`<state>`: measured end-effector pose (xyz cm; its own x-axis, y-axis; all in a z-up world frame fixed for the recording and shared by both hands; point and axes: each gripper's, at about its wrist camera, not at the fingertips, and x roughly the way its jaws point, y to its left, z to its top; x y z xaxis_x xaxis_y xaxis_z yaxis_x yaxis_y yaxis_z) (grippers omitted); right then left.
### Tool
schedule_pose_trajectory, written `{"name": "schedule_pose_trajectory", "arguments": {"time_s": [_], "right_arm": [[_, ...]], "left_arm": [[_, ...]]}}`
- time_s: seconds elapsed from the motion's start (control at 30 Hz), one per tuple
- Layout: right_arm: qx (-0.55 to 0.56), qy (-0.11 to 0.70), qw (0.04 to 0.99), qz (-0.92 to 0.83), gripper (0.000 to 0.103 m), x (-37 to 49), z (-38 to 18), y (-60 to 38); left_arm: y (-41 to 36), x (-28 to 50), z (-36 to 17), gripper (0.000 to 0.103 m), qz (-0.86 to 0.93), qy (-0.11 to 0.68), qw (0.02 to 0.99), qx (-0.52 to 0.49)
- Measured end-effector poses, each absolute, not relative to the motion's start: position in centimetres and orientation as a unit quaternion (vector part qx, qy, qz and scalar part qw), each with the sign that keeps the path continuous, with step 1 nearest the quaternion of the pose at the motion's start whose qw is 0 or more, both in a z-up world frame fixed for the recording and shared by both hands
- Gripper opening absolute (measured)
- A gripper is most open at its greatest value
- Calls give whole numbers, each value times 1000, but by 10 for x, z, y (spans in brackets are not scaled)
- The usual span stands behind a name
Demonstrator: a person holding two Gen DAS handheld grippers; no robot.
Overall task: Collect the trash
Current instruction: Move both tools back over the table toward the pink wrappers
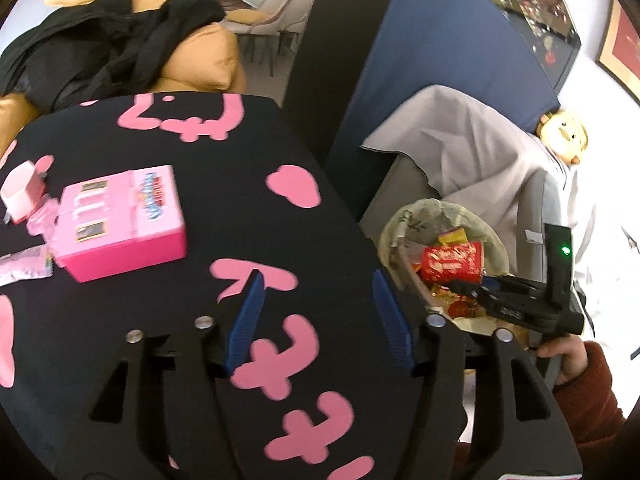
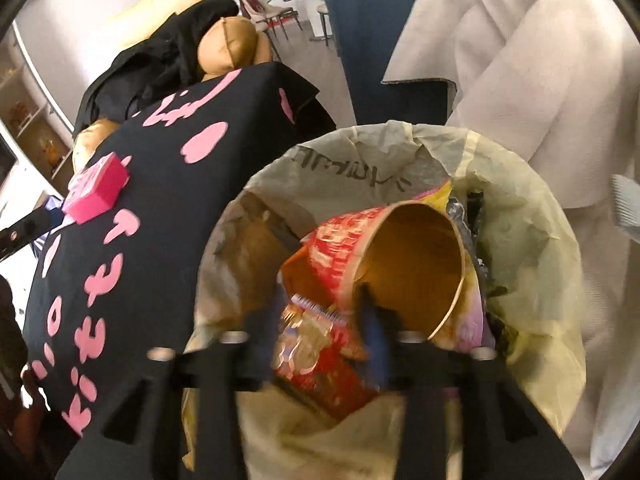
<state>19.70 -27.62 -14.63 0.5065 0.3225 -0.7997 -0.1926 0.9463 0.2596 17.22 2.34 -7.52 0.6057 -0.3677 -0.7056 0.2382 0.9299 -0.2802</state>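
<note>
My left gripper (image 1: 318,320) is open and empty above the black table cover with pink letters (image 1: 192,280). A pink box (image 1: 120,220) and clear wrappers (image 1: 24,268) lie on the table at the left. My right gripper (image 2: 324,328) hangs over the lined trash bin (image 2: 532,216), which holds wrappers. Its fingers sit around the wall of a red paper cup (image 2: 400,268), one finger inside the rim; the view is blurred. In the left wrist view the right gripper (image 1: 476,292) touches the red cup (image 1: 452,262) in the bin (image 1: 390,236).
A grey chair draped with a pale cloth (image 1: 460,148) stands behind the bin, with a blue panel (image 1: 420,60) beyond. A tan sofa with black clothing (image 1: 112,48) lies past the table. A white cup-like object (image 1: 22,192) sits at the table's left edge.
</note>
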Motion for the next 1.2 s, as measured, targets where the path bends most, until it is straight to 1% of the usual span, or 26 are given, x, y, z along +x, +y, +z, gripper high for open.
{"name": "schedule_pose_trajectory", "arguments": {"time_s": [0.03, 0.3, 0.5, 0.6, 0.73, 0.87, 0.93, 1.1, 1.2], "right_arm": [[66, 473, 866, 148, 53, 193, -143, -276], [3, 439, 893, 99, 53, 162, -99, -272], [5, 409, 901, 140, 53, 161, -69, -245], [-6, 399, 901, 167, 53, 169, -62, -217], [5, 405, 890, 211, 53, 186, -58, -173], [-1, 393, 875, 284, 53, 192, -56, -119], [-12, 389, 864, 319, 53, 193, -58, -86], [-29, 405, 819, 405, 53, 204, -77, -4], [-37, 418, 795, 438, 53, 207, -87, 35]], "left_arm": [[28, 171, -75, 55, -168, 409, 893, -81], [77, 154, -77, 57, -138, 397, 901, -105], [136, 141, -85, 58, -79, 388, 908, -139], [165, 135, -91, 58, -51, 387, 909, -147], [207, 128, -97, 58, -14, 386, 910, -151], [240, 121, -99, 58, -14, 378, 913, -152], [252, 123, -96, 58, -23, 373, 918, -137], [273, 154, -88, 58, -40, 368, 925, -83], [284, 180, -89, 58, -41, 375, 923, -77]]}}
